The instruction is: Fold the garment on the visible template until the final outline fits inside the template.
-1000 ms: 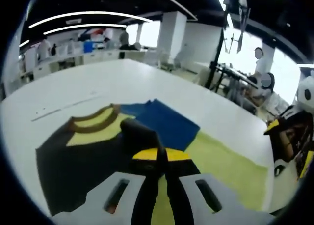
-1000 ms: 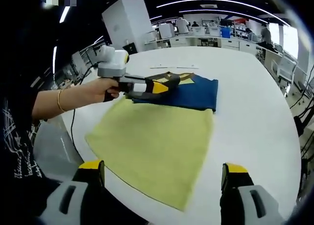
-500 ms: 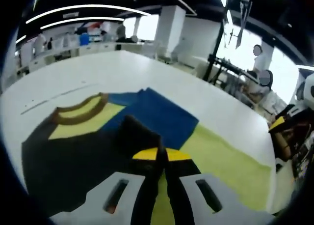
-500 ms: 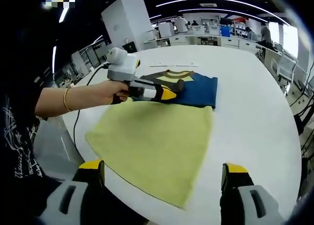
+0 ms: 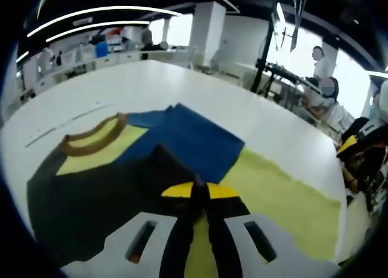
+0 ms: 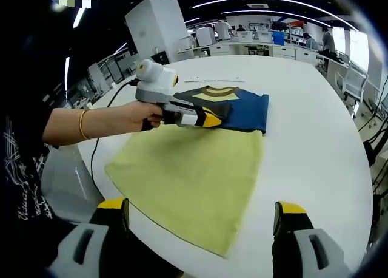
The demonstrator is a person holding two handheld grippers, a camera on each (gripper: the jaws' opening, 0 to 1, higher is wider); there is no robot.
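- The white table (image 6: pixel 315 138) holds everything.
- The yellow-green template (image 6: pixel 188 175) lies flat on it.
- The garment (image 6: pixel 242 108), blue, black and yellow, lies at the template's far edge, partly overlapping it.
- The left gripper (image 5: pixel 199 190) is clamped on a black fold of the garment.
- The right gripper (image 6: pixel 203 214) hovers with jaws wide apart, holding nothing.

The garment (image 5: pixel 182 144), blue and black with a yellow chest panel and brown collar, lies partly folded at the far end. It overlaps the flat yellow-green template (image 6: pixel 188 175) on the counter (image 6: pixel 315 144).
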